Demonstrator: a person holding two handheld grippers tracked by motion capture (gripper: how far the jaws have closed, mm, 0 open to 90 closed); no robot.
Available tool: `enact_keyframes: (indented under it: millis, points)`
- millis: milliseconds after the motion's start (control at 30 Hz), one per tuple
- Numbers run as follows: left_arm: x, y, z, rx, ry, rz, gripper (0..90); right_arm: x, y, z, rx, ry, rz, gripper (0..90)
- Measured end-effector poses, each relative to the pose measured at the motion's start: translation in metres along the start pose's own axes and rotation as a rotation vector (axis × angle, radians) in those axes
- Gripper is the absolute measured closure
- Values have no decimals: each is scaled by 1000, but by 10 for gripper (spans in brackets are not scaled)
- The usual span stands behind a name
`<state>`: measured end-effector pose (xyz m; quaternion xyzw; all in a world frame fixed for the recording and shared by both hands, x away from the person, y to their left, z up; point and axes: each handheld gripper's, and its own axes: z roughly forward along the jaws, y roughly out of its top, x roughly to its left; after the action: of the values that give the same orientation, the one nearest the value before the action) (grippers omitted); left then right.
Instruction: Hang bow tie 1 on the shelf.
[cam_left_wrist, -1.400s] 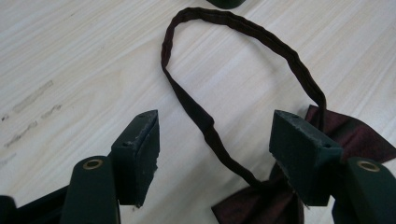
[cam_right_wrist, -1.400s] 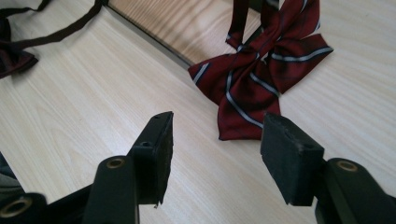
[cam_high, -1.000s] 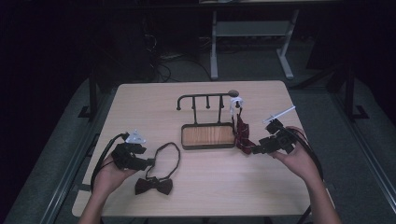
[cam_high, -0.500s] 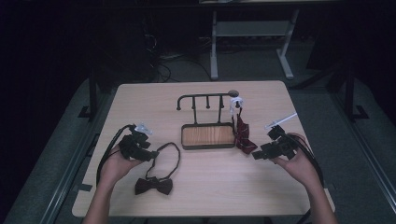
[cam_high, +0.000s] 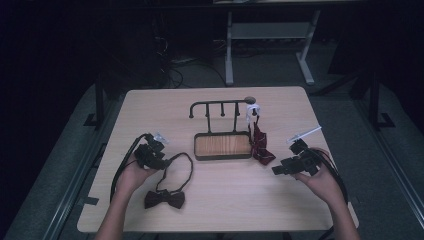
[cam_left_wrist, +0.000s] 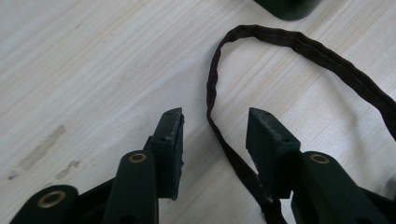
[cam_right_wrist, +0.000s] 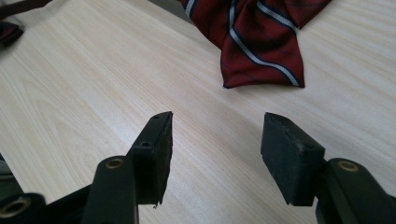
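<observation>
The left gripper (cam_high: 159, 161) has come down onto the strap loop (cam_left_wrist: 219, 116) of the dark bow tie (cam_high: 165, 199), its jaws just closing but not yet pressing the strap between them. The right gripper (cam_high: 276, 170) holds wide, empty jaws near the striped tie (cam_right_wrist: 252, 42). Open worktop (cam_high: 225, 200) lies ahead; the stand (cam_high: 222, 145) sits close.

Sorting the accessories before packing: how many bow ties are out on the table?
2. A dark bow tie lies flat near the table's front left, its strap loop between the left gripper's fingers. A red striped bow tie hangs at the rack's right end.

strap (cam_left_wrist: 299, 46) cut off at frame edge, striped tie (cam_right_wrist: 252, 37) likewise
</observation>
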<state>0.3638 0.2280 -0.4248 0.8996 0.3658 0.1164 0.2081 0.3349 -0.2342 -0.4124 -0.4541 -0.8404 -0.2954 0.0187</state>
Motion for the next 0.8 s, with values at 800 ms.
enact_keyframes:
  millis: [800]
  points:
    - [-2,-1,13,30,-3,14,755,6,1,-3,-19,2,-23,445]
